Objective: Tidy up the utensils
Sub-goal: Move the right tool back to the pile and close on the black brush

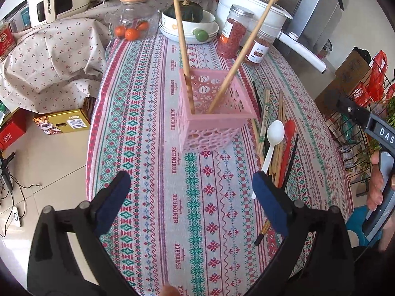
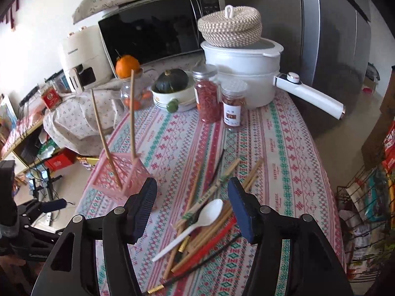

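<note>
A pink lattice basket (image 1: 212, 113) stands on the patterned tablecloth and holds two wooden chopsticks (image 1: 181, 37) leaning apart. It also shows in the right wrist view (image 2: 118, 180). To its right lies a pile of utensils: a white plastic spoon (image 1: 270, 143), a red utensil (image 1: 287, 145), several wooden and black chopsticks. My left gripper (image 1: 191, 197) is open and empty, held above the cloth in front of the basket. My right gripper (image 2: 192, 209) is open and empty, hovering over the pile, with the spoon (image 2: 197, 222) between its fingers.
At the back stand two jars of red berries (image 2: 208, 93), a white pot (image 2: 244, 74) with a long handle, a bowl with a squash (image 2: 172, 86), a glass jar of oranges (image 1: 134, 24) and a microwave (image 2: 158, 32). A wire rack (image 1: 358, 128) stands right of the table.
</note>
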